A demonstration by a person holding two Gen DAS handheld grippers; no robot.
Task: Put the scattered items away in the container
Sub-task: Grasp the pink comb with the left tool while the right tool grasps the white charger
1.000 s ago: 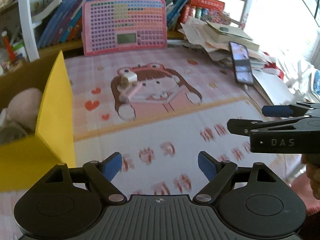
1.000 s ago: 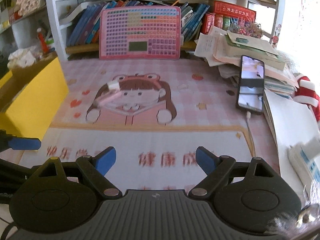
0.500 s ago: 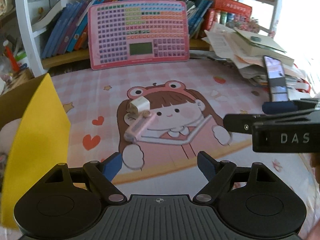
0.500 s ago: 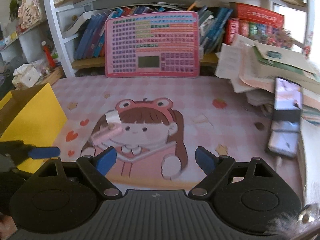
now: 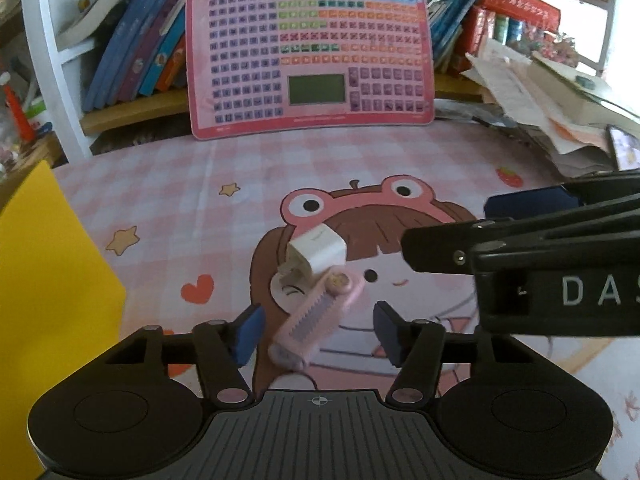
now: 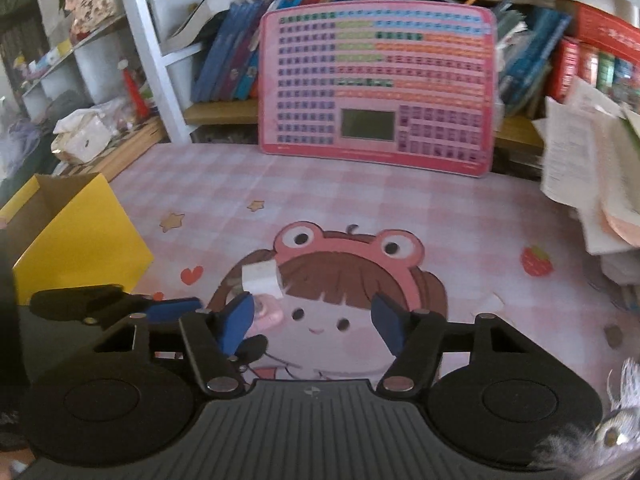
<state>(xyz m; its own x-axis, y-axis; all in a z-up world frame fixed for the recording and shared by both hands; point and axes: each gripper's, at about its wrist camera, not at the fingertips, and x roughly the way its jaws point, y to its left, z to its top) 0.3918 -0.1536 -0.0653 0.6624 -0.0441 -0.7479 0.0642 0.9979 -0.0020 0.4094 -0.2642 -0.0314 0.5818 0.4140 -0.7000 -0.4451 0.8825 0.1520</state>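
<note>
Left wrist view: pink comb [image 5: 310, 326] between left gripper [image 5: 316, 332] pads, untouched.

Both tools look the same: black plastic w/ two fingers each. Left gripper [image 5: 316, 330] has dark blue pads [image 5: 249, 332] on the fingertips, black link bars, shiny round silver screws [image 5: 230, 395] at the joints. Base is grey w/ thin ribs & a tiny cross mark in the middle, plus a big round black disc on each side. Right gripper [image 6: 312, 322] is built the same way, blue pads [image 6: 236, 320] too. Seen from the side it's a black block w/ white letters "DAS" [image 5: 590, 291] & one small screw.
</note>
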